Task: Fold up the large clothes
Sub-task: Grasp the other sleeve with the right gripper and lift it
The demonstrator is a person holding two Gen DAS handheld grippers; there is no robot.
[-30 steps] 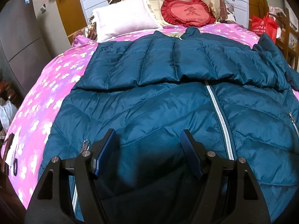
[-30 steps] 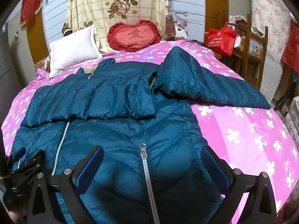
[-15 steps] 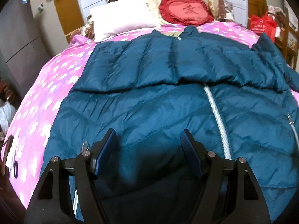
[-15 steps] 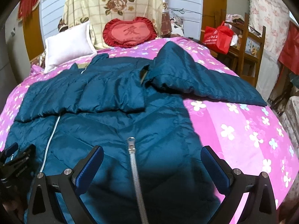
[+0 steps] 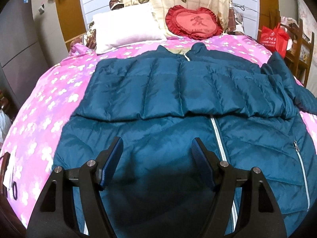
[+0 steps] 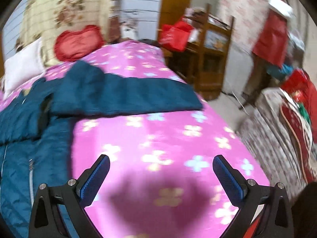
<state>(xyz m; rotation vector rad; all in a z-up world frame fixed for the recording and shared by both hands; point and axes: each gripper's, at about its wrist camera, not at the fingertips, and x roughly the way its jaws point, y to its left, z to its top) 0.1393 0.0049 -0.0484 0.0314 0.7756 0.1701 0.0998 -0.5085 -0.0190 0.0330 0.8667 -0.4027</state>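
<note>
A dark teal padded jacket (image 5: pixel 178 130) lies front up on the pink flowered bed (image 5: pixel 45 103), its zipper (image 5: pixel 219 142) closed. One sleeve is folded across the chest (image 5: pixel 178 91). The other sleeve (image 6: pixel 122 97) lies spread out sideways on the bedcover. My left gripper (image 5: pixel 157 148) is open and empty above the jacket's lower front. My right gripper (image 6: pixel 161 165) is open and empty above bare pink bedcover, to the right of the jacket's edge (image 6: pixel 35 158). The right wrist view is blurred by motion.
A white pillow (image 5: pixel 126 29) and a red heart cushion (image 5: pixel 195 22) lean at the head of the bed. A red bag (image 5: pixel 274 37) and a wooden shelf (image 6: pixel 214 45) stand beside the bed on the right. Red and patterned items (image 6: pixel 297 123) lie further right.
My right gripper has swung right, off the jacket's front and over the bare bedcover. My left gripper has risen a little above the jacket. Both stay open.
</note>
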